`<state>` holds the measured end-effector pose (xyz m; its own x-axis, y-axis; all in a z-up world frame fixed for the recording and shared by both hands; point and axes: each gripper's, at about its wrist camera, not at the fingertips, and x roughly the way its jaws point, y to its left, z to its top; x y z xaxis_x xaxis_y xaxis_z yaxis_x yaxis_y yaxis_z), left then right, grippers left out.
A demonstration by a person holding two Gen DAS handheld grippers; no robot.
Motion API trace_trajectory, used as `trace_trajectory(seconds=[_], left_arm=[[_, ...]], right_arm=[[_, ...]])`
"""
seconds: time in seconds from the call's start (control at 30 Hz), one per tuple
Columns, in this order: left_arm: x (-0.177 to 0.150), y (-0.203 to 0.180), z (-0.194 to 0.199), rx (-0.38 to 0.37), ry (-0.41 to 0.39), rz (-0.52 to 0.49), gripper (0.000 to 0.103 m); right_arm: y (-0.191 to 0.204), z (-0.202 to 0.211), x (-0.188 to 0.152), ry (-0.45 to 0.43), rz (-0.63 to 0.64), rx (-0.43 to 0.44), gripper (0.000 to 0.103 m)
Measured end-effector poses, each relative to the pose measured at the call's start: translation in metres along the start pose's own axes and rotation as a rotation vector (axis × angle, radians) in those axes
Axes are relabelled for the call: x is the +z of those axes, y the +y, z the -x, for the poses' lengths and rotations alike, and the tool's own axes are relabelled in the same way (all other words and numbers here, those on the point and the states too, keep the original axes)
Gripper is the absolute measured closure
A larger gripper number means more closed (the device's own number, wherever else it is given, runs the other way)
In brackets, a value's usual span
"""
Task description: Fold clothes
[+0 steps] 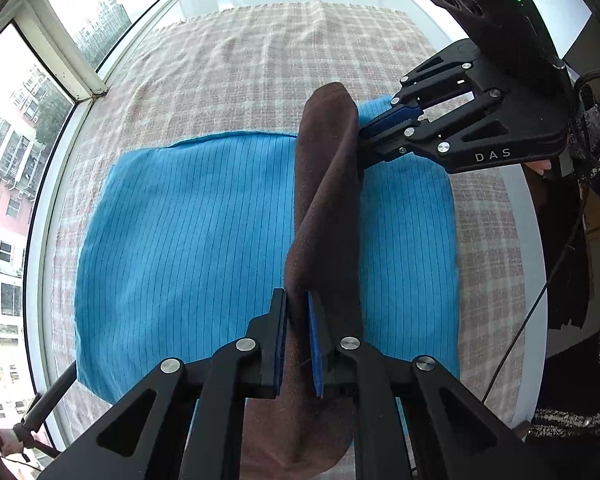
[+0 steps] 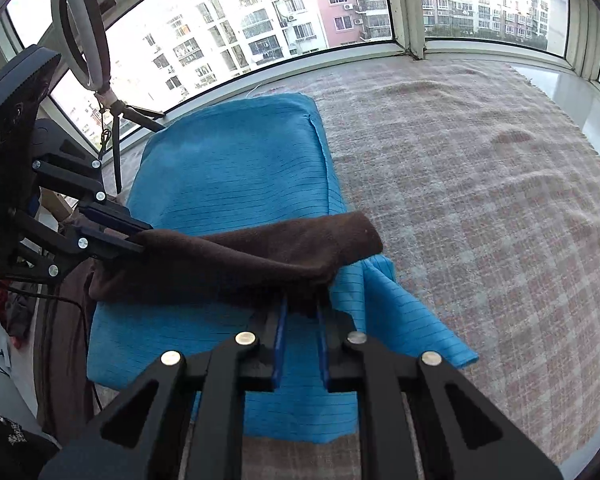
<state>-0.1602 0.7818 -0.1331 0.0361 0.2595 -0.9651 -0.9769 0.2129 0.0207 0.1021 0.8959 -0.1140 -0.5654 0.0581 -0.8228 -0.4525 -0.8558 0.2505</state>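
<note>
Both my grippers pinch one brown cloth above the blue garment.

My left gripper [image 1: 298, 312] has its fingers nearly closed, clamped on the near end of the brown cloth [image 1: 324, 208]; in its wrist view the cloth's long axis runs from 6 toward 12 o'clock, off the blue striped garment [image 1: 188, 216] spread on the checked blanket [image 1: 260, 60]. At 2 o'clock, my right gripper [image 1: 364, 130] clamps the far end, fingers almost together.
</note>
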Motion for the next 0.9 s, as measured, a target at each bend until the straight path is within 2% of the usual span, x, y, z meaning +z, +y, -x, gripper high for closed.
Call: trace_trajectory(seconds=[0.2, 0.27, 0.33, 0.37, 0.43, 0.47, 0.5, 0.57, 0.6, 0.63, 0.67, 0.73, 0.83, 0.9], left_arm=[[0.003, 0.031, 0.011, 0.070, -0.044, 0.051, 0.095], [0.005, 0.049, 0.010, 0.053, -0.059, 0.102, 0.097], [0.015, 0.043, 0.002, -0.015, -0.078, 0.090, 0.098], [0.022, 0.034, -0.003, -0.042, -0.085, 0.071, 0.094], [0.032, 0.018, -0.012, -0.080, -0.081, 0.015, 0.076], [0.035, 0.009, -0.015, -0.091, -0.074, -0.025, 0.061], [0.037, 0.000, -0.018, -0.088, -0.067, -0.061, 0.058], [0.038, -0.005, -0.024, -0.078, -0.046, -0.091, 0.060], [0.038, -0.008, -0.026, -0.074, -0.036, -0.101, 0.065], [0.035, -0.014, -0.024, -0.066, -0.025, -0.093, 0.076], [0.027, -0.018, -0.018, -0.050, -0.015, -0.081, 0.103], [0.029, -0.013, -0.014, -0.028, -0.018, -0.050, 0.102], [0.028, -0.009, 0.001, -0.017, -0.051, -0.066, 0.102], [0.030, 0.000, 0.005, 0.049, -0.050, -0.054, 0.102]], right_arm=[[0.000, 0.035, -0.005, -0.027, 0.026, -0.036, 0.095], [-0.005, 0.053, -0.011, -0.047, 0.012, -0.033, 0.095], [-0.009, 0.061, -0.014, -0.053, -0.003, -0.031, 0.095], [-0.010, 0.062, -0.015, -0.052, -0.009, -0.031, 0.095], [-0.009, 0.059, -0.016, -0.042, -0.006, -0.039, 0.095], [-0.007, 0.057, -0.016, -0.039, -0.002, -0.045, 0.095], [-0.005, 0.055, -0.016, -0.037, 0.001, -0.047, 0.095], [-0.003, 0.052, -0.016, -0.037, 0.004, -0.050, 0.095], [-0.003, 0.052, -0.016, -0.037, 0.005, -0.050, 0.095], [-0.003, 0.051, -0.016, -0.035, 0.004, -0.049, 0.095], [-0.004, 0.050, -0.016, -0.032, 0.002, -0.051, 0.095], [-0.004, 0.049, -0.018, -0.029, -0.004, -0.057, 0.095], [-0.005, 0.048, -0.022, -0.018, -0.004, -0.061, 0.095], [-0.005, 0.050, -0.025, -0.018, -0.001, -0.057, 0.095]])
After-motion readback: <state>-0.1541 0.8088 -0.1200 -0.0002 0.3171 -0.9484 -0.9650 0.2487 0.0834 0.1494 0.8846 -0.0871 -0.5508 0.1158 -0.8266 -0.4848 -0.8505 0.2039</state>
